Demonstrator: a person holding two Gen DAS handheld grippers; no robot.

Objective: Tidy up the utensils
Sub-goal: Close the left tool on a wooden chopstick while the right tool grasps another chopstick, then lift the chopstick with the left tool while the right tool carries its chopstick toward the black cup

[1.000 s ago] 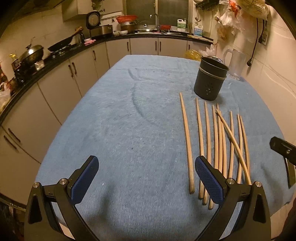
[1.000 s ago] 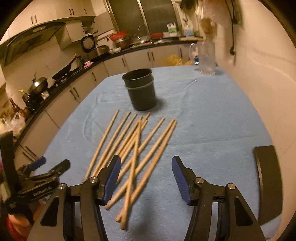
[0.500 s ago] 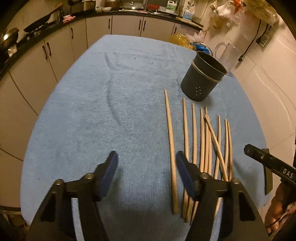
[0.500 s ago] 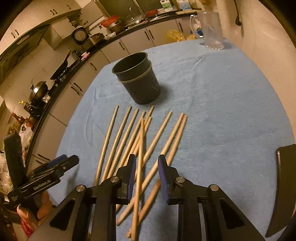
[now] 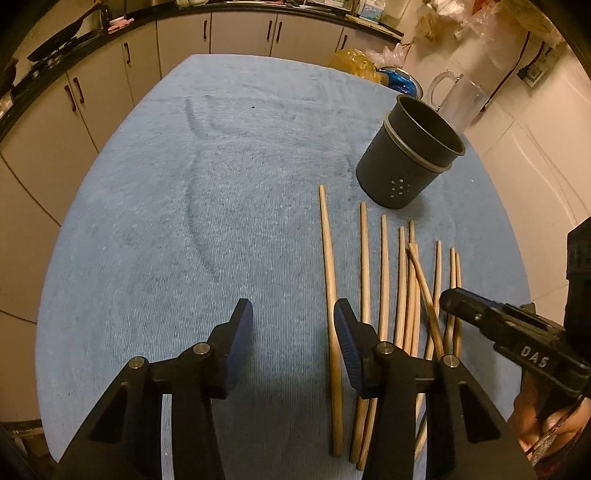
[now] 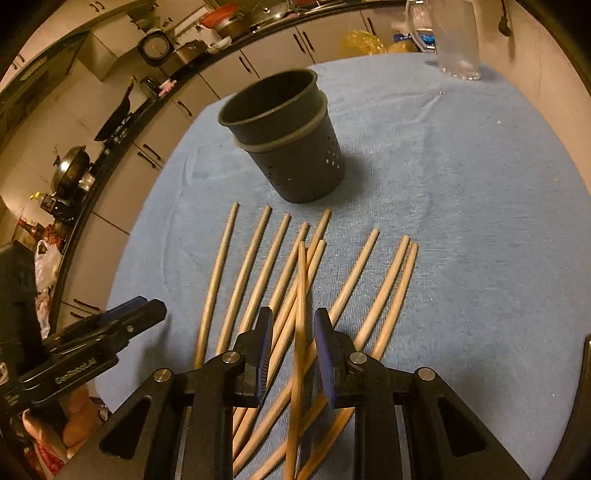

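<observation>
Blue towelling cloth (image 5: 184,221), spread over the table and bearing every item below.

Chopsticks (image 6: 255,266), wooden, about ten, laid side by side on the near right part of the cloth with their tips toward the far end. One crossed chopstick (image 6: 301,317) lay slantwise over the rest.

Utensil holder (image 6: 288,147), dark grey, perforated, upright and empty, just beyond the chopstick tips.

Glass jug (image 6: 456,40), clear, at the far right corner, well apart from the holder.

Left gripper (image 5: 293,343), blue-padded, over bare cloth just left of the leftmost chopstick (image 5: 330,302). Jaws were about half open and closing, with nothing between them.

Right gripper (image 6: 293,347), over the near ends of the chopsticks. Jaws were narrow and closing, the crossed chopstick standing between the pads; pads did not appear to press on it.

Kitchen cabinets (image 5: 240,33), along the far and left walls.
</observation>
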